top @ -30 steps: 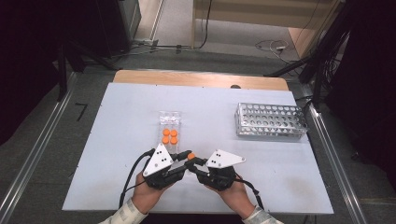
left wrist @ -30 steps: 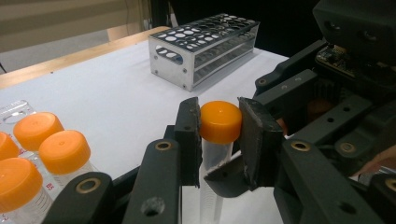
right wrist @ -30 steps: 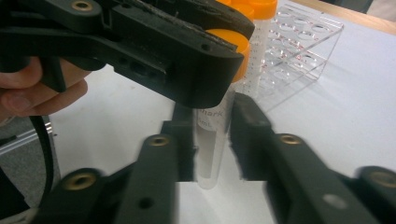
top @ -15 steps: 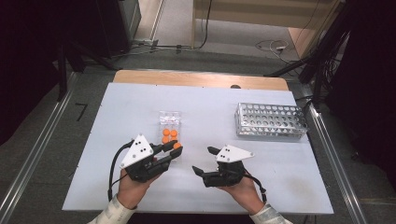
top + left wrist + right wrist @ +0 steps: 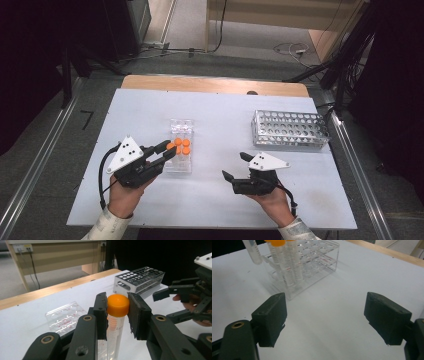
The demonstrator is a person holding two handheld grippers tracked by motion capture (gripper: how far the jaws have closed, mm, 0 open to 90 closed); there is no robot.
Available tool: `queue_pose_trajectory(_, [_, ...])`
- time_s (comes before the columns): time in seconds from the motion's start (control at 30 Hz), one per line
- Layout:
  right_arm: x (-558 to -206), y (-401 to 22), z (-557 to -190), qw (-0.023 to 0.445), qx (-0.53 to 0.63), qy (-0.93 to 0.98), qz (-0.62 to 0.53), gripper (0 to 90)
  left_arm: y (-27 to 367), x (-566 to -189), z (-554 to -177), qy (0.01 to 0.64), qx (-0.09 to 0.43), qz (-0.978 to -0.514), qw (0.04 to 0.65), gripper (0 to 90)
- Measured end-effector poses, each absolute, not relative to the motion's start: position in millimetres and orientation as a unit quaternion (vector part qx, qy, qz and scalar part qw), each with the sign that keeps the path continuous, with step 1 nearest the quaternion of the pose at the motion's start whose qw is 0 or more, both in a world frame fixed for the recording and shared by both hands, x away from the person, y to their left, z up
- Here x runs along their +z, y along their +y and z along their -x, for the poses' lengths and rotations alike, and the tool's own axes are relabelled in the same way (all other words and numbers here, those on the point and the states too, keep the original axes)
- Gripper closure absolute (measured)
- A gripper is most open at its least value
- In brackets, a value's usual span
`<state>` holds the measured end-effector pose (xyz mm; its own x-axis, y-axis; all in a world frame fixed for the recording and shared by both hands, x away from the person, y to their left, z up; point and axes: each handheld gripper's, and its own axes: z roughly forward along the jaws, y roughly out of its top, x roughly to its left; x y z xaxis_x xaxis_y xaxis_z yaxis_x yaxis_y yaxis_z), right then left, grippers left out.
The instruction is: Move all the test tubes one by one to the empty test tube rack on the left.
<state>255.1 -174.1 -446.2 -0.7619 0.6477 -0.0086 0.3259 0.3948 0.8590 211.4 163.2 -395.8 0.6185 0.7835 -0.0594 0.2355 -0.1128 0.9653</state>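
Since a second ago the two hand-held grippers have been drawing apart from their meeting place near the counter's front edge: the left hand-held gripper (image 5: 169, 149) has been swinging out toward the clear rack (image 5: 180, 152), and the right hand-held gripper (image 5: 235, 167) has been sliding off to the right. The tube (image 5: 115, 322), orange-capped, is sitting upright between the left jaws, which are clamping its cap (image 5: 118, 305) from both sides, right at the near end of the clear rack. The right jaws are standing wide apart over bare counter (image 5: 332, 312), holding nothing, well away from the clear rack (image 5: 308, 265) and its capped tubes (image 5: 284, 262). Whether the tube is going into or coming out of the rack is not clear. Either way, the move is probably asking for a straight vertical path, keeping the tube plumb so it is not scraping a hole's edge, and a steady squeeze on the cap. The metal rack (image 5: 290, 130) is waiting far right.
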Motion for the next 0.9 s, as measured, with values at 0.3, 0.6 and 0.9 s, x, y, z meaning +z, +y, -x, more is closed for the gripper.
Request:
queue_pose_trajectory(0.3, [-446.6,-190.5,-261.1,0.185,0.461,0.807,-0.321,16.2,171.6,-397.1,-214.5,0.375,0.254,-0.698,0.555,70.4])
queue_pose_trajectory(0.6, [-447.7,-199.5,-264.1,0.189,0.457,0.803,-0.333,16.3,176.6,-400.1,-217.2,0.387,0.264,-0.686,0.557,70.4])
queue_pose_trajectory(0.9, [-448.6,-200.0,-264.9,0.190,0.455,0.803,-0.336,16.5,180.7,-405.7,-224.3,0.399,0.272,-0.674,0.559,70.4])
